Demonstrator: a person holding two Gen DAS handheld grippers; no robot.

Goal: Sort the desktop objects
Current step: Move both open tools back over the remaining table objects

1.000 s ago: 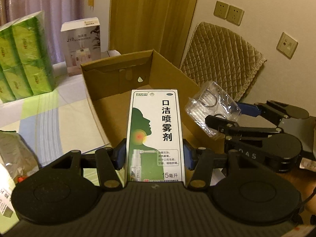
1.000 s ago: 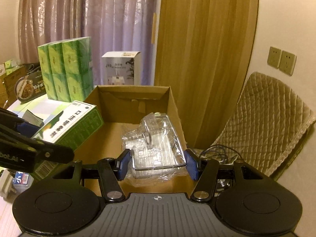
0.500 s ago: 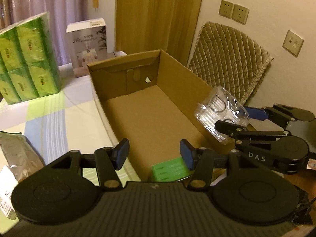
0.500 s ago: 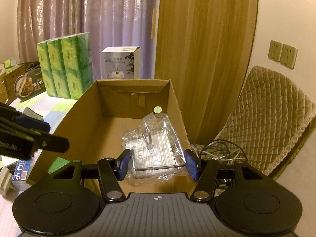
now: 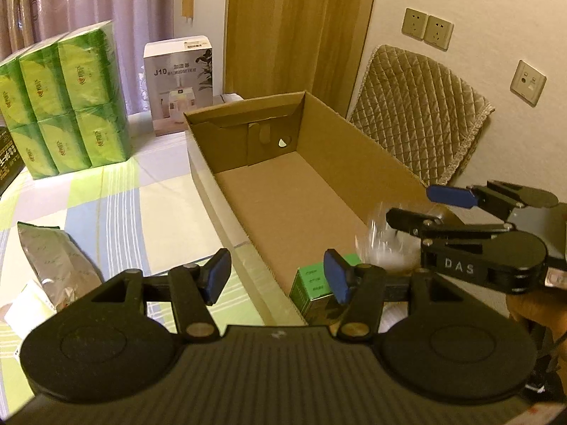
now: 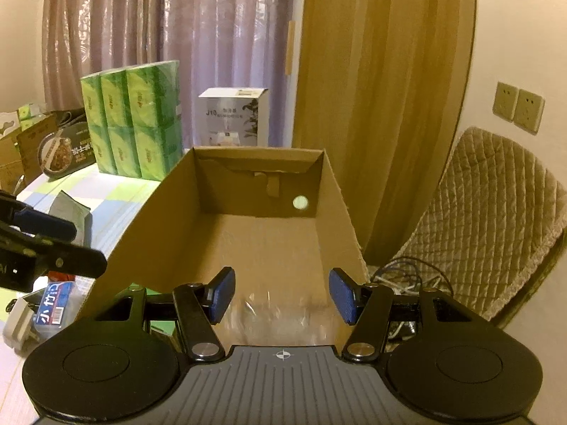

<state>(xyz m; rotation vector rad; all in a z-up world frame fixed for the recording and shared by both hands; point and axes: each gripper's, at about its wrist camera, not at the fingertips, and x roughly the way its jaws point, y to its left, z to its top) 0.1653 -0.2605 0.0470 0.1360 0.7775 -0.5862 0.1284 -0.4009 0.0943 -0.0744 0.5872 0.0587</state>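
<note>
Checked tablecloth covers the table [image 5: 117, 198] around the long brown cardboard box [image 5: 358, 163], whose floor lies mostly bare toward 12 o'clock. Left gripper [image 5: 276, 276] jaws hang released over its near rim, a green carton [image 5: 312, 283] below; right gripper [image 6: 281, 295] jaws are opening, a blurred clear plastic packet [image 6: 280, 315] loose between them.

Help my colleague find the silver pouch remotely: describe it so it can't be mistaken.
Start at the open cardboard box on the checked tablecloth. Beside the box, nearer the camera than the green tissue packs, lies the silver foil pouch. It is the only shiny, crinkled thing there.
</note>
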